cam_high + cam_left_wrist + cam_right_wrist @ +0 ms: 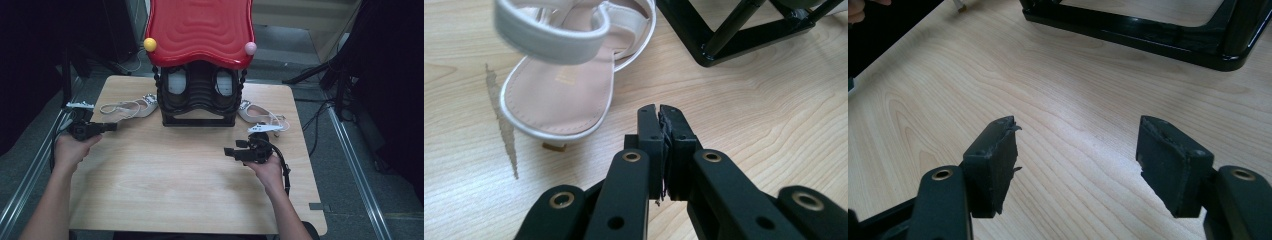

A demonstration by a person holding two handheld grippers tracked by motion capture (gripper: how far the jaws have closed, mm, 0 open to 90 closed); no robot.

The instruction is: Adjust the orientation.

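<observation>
Wooden table [190, 165] lies bare between left gripper [111, 127], jaws pressed together, and right gripper [227, 151], jaws spread.

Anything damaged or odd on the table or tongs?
Yes. The tabletop has a long pale scrape beside the white sandal, where the finish looks worn off. The pads of the right tongs look frayed and torn at the edges. Nothing spilled.

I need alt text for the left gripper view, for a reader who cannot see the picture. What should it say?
Two black gripper jaws, closed together with nothing between them, point across a light wooden table toward a white strappy sandal with a pale pink insole lying just ahead to the left. A corner of a black metal rack frame stands at the upper right.
</observation>
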